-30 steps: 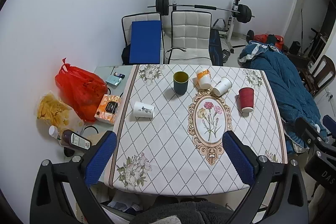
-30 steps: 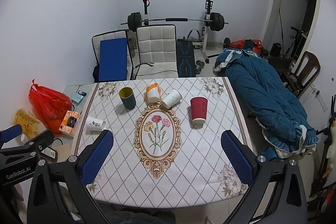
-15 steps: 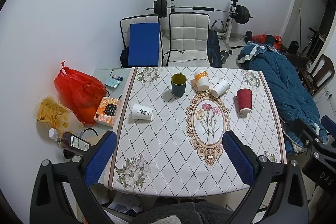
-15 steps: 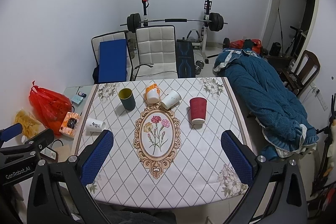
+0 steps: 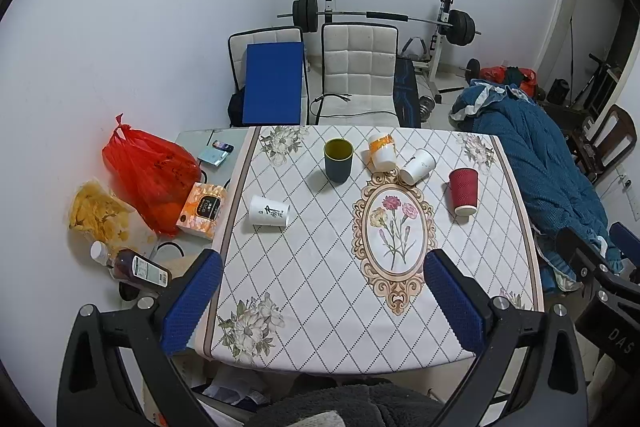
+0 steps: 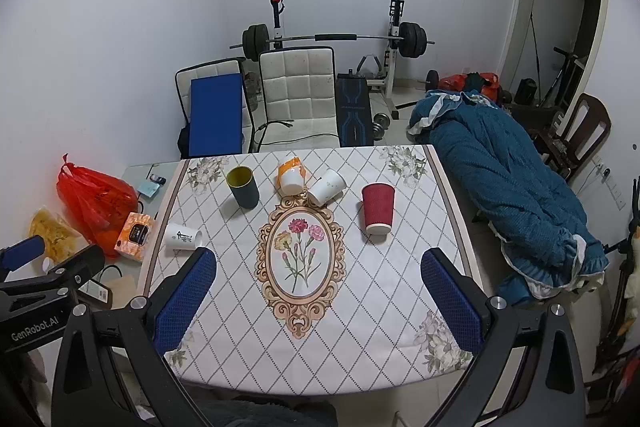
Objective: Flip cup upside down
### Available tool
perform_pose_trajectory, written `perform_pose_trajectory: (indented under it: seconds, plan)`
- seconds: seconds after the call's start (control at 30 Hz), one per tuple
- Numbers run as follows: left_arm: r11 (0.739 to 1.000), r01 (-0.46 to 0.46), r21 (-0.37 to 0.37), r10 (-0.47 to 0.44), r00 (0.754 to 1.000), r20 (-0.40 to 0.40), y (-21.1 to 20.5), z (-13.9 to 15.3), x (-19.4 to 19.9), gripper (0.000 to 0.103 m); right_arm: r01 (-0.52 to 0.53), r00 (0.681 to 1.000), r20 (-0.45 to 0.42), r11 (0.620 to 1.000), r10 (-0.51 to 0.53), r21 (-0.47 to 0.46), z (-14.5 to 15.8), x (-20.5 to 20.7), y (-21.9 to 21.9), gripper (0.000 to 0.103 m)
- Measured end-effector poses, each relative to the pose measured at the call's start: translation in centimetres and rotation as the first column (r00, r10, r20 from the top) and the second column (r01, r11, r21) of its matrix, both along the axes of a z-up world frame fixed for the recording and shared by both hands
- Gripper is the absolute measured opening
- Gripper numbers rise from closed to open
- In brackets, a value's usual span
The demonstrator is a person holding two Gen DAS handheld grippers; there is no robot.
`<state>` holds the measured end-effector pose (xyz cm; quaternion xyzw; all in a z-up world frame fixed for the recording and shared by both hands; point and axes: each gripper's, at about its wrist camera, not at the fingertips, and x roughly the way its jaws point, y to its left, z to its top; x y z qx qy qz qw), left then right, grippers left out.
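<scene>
Bench (image 5: 360,327) with its diamond-patterned cloth fills both wrist views, five cups scattered over its far half. Left gripper (image 5: 320,303) and right gripper (image 6: 316,299) both hang above the near edge, blue pads spread wide and pinching nothing, well apart from every cup; held high like this they likely give a full view before a cup is chosen. Dark green cup (image 5: 338,160) stands upright, mouth up, at the far left of the row, so it looks like the one to flip. Red cup (image 6: 378,207) at the right already sits mouth down. Orange-banded cup (image 6: 291,177) and plain white cup (image 6: 327,187) lie tipped, touching each other near the oval flower print. Small white cup with black lettering (image 5: 269,211) lies on its side near the left edge. Compared with a second ago, the bench sits slightly lower in the left view, as if both grippers have drifted back; no cup has shifted
</scene>
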<state>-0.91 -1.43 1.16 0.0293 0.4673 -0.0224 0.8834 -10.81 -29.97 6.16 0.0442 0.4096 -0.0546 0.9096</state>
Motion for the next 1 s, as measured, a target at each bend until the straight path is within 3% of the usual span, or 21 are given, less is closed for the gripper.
perform_pose_trajectory:
  seconds: [0.23, 0.37, 0.63, 0.8, 1.0]
  plan:
    - [1.0, -0.021, 0.007, 0.021, 1.0, -0.011, -0.5, -0.7, 0.1, 0.103, 0.004, 1.0, -0.019, 1.0, -0.004, 0.024, -0.4, 0.3, -0.6, 0.103]
    - [0.997, -0.069, 0.031, 0.071, 0.997, -0.042, 0.0, -3.1, 0.9, 0.103, -0.002, 0.999, -0.054, 1.0, 0.004, 0.031, -2.1, 1.1, -0.8, 0.103]
    - [0.976, -0.195, 0.101, 0.209, 0.967, -0.148, 2.5, -9.6, 4.0, 0.103, -0.048, 0.976, -0.211, 0.998, 0.057, 0.046, -10.5, 5.2, -1.4, 0.103]
    - [0.959, -0.26, 0.111, 0.281, 0.919, -0.278, 5.5, -15.1, 6.4, 0.103, -0.069, 0.945, -0.318, 0.996, 0.081, 0.048, -17.8, 8.1, -0.9, 0.103]
    - [0.927, -0.372, 0.048, 0.355, 0.827, -0.435, 10.0, -20.9, 10.3, 0.1, -0.082, 0.897, -0.431, 0.996, 0.093, 0.044, -24.5, 11.4, 0.8, 0.103]
